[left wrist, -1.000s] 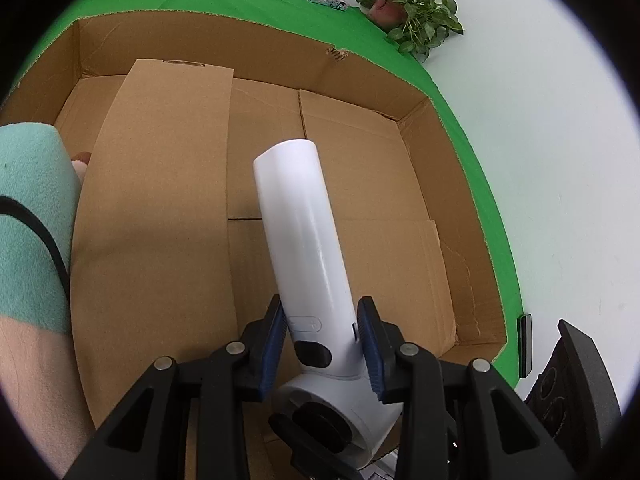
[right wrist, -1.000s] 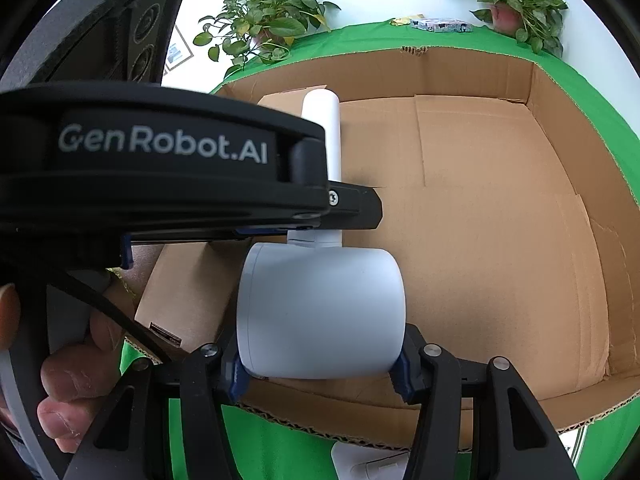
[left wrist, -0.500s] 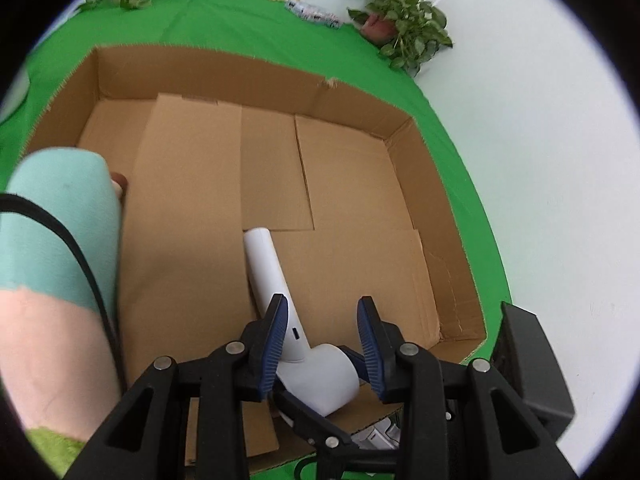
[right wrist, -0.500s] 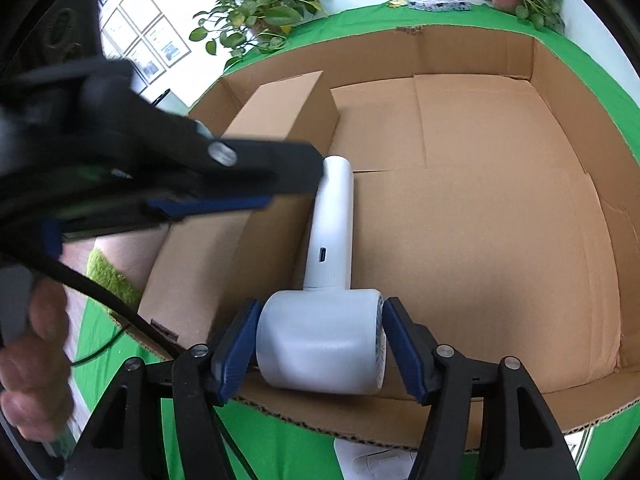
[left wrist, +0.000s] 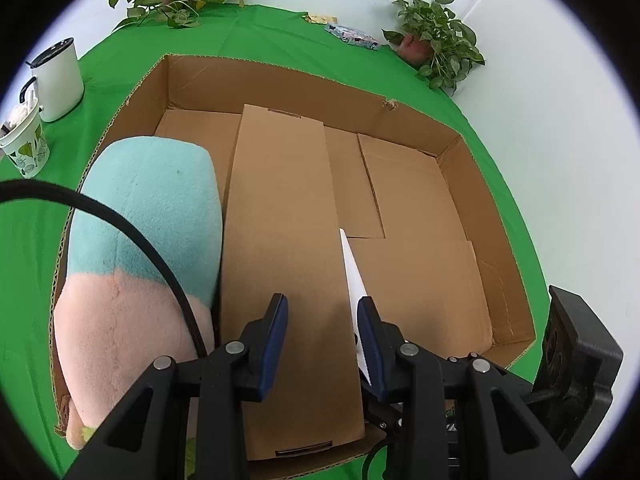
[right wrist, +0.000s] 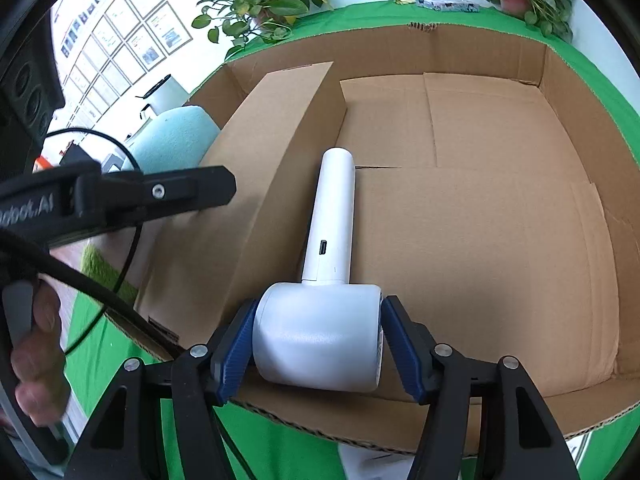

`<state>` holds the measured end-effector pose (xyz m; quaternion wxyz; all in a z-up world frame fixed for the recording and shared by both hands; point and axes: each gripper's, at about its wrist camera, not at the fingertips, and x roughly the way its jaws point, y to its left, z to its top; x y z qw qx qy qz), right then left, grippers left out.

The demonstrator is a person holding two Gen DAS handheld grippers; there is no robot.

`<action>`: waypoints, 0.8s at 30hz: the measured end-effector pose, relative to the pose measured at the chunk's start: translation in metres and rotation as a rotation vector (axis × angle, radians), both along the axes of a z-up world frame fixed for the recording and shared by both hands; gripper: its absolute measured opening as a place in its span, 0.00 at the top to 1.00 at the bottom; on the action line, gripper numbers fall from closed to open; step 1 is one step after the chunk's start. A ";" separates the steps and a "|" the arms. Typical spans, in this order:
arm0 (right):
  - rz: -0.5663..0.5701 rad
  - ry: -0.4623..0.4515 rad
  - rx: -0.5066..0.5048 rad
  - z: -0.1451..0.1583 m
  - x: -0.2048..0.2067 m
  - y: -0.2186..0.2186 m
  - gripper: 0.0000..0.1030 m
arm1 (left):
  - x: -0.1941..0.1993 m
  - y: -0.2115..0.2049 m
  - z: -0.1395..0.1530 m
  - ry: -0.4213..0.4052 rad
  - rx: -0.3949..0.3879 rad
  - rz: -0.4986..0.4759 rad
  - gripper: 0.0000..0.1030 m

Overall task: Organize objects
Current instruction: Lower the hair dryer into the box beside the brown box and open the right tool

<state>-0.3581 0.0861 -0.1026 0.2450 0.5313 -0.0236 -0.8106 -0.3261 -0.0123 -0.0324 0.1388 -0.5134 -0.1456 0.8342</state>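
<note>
A white hair dryer (right wrist: 320,320) lies on the floor of the cardboard box (right wrist: 480,220), handle pointing to the far wall, next to an upright cardboard divider (right wrist: 272,152). My right gripper (right wrist: 318,344) straddles the dryer's round head. Its jaws are closing, and the blue pads stand just off the head's sides. My left gripper (left wrist: 322,320) hovers over the divider (left wrist: 288,240), drawn in narrow with nothing between its fingers. From there only a white sliver of the dryer's handle (left wrist: 354,276) shows past the divider. A teal and pink plush toy (left wrist: 148,216) fills the box's left compartment.
The box sits on a green cloth (left wrist: 260,32). A white mug (left wrist: 60,76) and a leaf-patterned cup (left wrist: 26,144) stand at the left. Potted plants (left wrist: 436,36) and a patterned packet (left wrist: 352,36) lie beyond the box. A person's hand (right wrist: 36,360) holds the left gripper.
The left gripper let go of the dryer's handle and drew back up and leftward over the divider. The dryer came down onto the box floor, and the right jaws widened off its head.
</note>
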 end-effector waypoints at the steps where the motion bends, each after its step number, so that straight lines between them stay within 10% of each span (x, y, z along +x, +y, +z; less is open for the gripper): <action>1: -0.009 -0.014 -0.011 0.000 0.000 0.000 0.42 | 0.001 -0.001 -0.002 -0.001 0.008 0.003 0.66; 24: -0.012 -0.125 -0.193 -0.002 -0.010 0.016 0.51 | 0.008 -0.009 -0.006 0.009 -0.013 0.023 0.66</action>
